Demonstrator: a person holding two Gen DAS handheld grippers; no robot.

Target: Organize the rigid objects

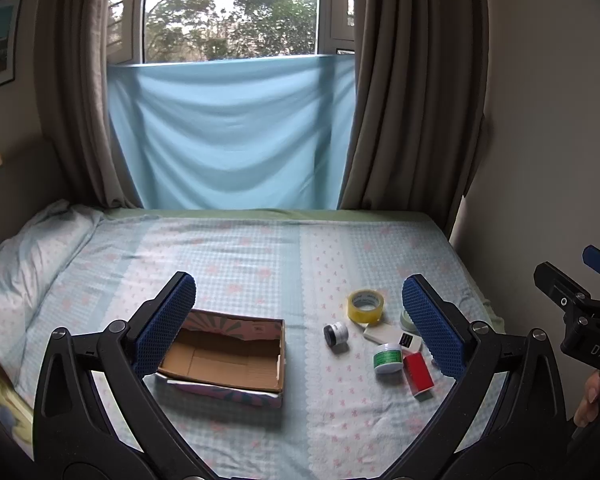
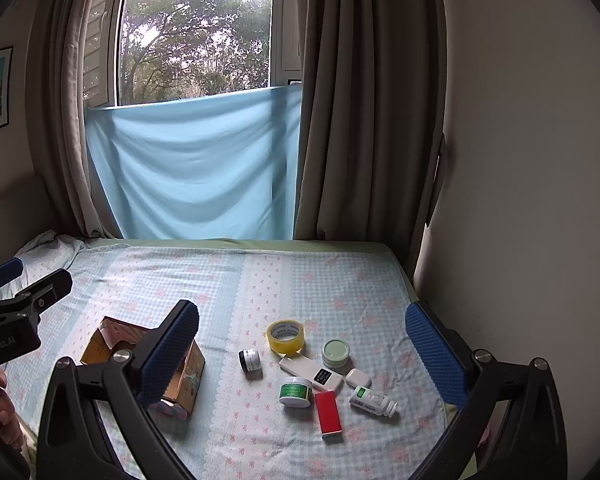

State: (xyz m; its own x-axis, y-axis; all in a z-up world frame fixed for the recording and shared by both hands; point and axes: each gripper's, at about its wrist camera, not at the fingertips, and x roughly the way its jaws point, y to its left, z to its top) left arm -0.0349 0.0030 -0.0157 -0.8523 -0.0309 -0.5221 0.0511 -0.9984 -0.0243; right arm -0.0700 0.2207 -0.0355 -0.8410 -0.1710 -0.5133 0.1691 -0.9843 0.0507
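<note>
1. Meanwhile, the left gripper [image 1: 299,322] is hovering spread wide and empty above the cardboard box [image 1: 224,360], which is sitting on the bed [image 1: 240,248]; soft bedding is risking a tilt.
2. Rightward, the right gripper [image 2: 302,356] is hanging released over the tape roll [image 2: 286,336], jars and white bottle [image 2: 374,400]; crowding is inviting knocks and rolling.

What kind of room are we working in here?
Most likely a bedroom: the items lie on a made bed with a pillow at its left end, under a curtained window. The box sits on the sheet.
</note>
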